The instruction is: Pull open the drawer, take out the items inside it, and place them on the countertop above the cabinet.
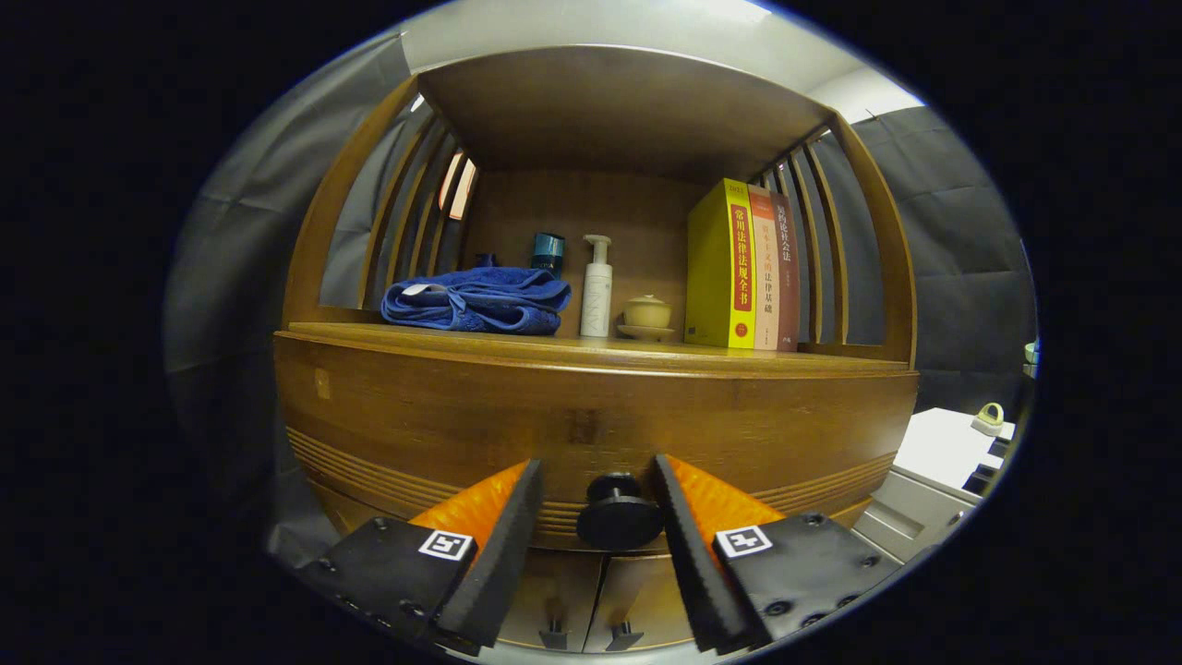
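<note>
We see a wooden drawer front (pixel 591 416) with grooved lines along its lower part and a round black knob (pixel 617 513) at its middle, just beneath the countertop (pixel 591 349). Our gripper (pixel 597 476) is spread wide, its fingers flanking the knob with gaps either side, grasping nothing. The drawer runs crosswise; the knob sticks out toward us.
</note>
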Demonstrator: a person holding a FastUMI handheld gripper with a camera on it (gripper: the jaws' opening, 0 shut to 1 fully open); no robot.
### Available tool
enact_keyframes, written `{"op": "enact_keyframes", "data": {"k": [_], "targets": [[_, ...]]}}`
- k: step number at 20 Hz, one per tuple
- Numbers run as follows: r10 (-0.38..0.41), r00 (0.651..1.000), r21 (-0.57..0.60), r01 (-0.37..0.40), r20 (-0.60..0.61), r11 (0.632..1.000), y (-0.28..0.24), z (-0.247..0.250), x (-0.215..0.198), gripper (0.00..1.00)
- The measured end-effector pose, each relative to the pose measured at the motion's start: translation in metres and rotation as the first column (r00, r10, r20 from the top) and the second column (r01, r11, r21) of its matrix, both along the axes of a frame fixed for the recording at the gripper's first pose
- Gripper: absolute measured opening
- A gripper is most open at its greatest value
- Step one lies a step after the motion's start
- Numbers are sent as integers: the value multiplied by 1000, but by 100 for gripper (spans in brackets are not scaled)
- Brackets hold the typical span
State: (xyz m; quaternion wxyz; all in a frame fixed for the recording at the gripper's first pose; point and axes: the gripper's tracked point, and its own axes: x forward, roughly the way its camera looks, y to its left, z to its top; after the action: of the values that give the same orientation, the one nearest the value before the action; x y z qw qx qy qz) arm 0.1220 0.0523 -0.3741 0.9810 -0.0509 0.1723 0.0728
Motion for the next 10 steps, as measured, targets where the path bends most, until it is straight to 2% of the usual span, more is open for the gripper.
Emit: {"op": "enact_keyframes", "data": {"k": [3,5,7,10], "targets": [[-8,1000,-14,8,4,1000,-2,1,1,80],[-38,999,-49,38,12,998,-15,1,2,66],[-45,999,-16,45,-1,999,-11,1,1,52],[-45,999,-16,45,10,999,-13,2,7,52]]}}
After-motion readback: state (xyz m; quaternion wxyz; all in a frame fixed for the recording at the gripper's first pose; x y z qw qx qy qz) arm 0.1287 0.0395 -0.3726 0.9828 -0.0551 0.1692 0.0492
